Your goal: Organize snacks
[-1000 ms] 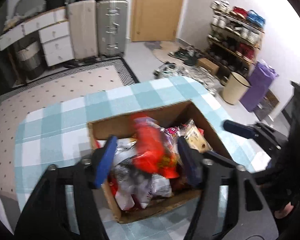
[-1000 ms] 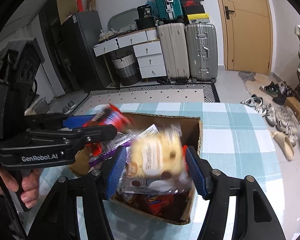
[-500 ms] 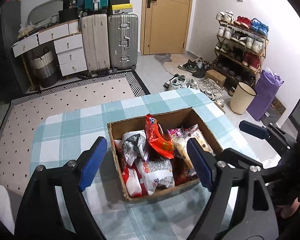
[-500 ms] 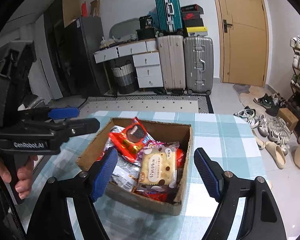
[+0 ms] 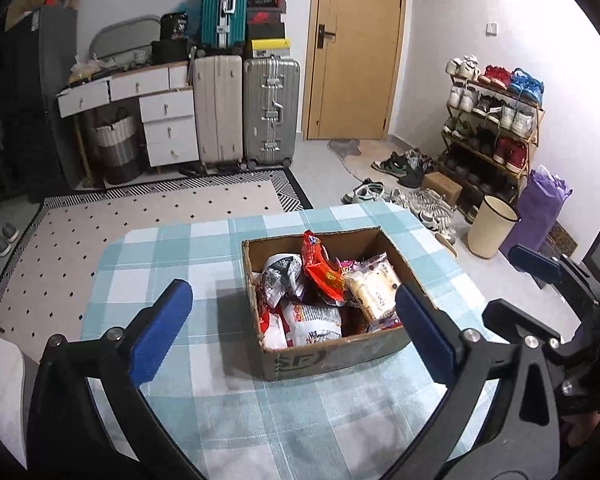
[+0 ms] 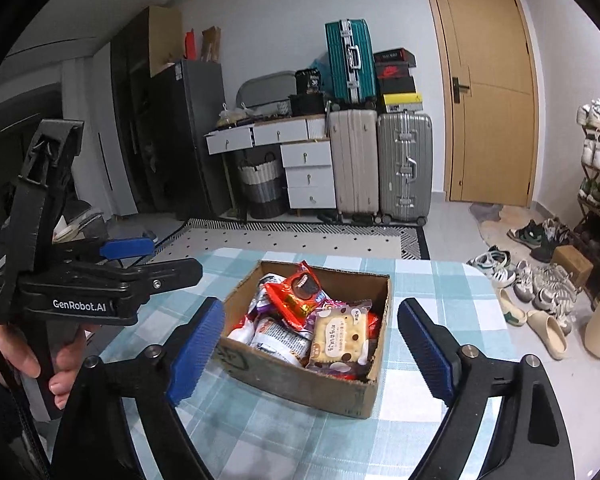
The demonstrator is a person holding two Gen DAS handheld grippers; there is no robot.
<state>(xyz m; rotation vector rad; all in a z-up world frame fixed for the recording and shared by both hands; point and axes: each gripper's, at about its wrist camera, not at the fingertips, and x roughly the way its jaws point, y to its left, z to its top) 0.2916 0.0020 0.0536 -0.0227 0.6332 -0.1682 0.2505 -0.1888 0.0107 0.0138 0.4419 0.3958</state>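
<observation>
**A:** What's nearest on my left wrist view?

**B:** My left gripper (image 5: pixel 296 322): black plastic arms with ribbed blue pads. Its jaws have just been opening and now stand wide, with nothing between them. My right gripper (image 6: pixel 311 346) is built the same, and its jaws have also just been opening; they stand apart and hold nothing.

**A:** And the snacks?

**B:** Just beyond the pads, at twelve o'clock in both views, sits the open brown corrugated cardboard box (image 5: pixel 332 356), on the table's teal-and-white checked woven cloth (image 5: pixel 168 272). Inside it lie crinkled foil packets: a glossy red snack bag (image 5: pixel 322 268) standing tilted at the centre, a clear-wrapped pale square biscuit pack (image 6: pixel 340 338) towards the three o'clock side, and silver-and-white crumpled wrappers (image 5: pixel 282 276) at nine.

**A:** Further out?

**B:** On the right wrist view, at nine o'clock, a hand (image 6: pixel 28 356) grips the left gripper's handle. Well beyond the table, at twelve, stand a ribbed silver hard-shell suitcase (image 6: pixel 405 166) and a smooth tan wooden door (image 6: pixel 488 92).
</observation>
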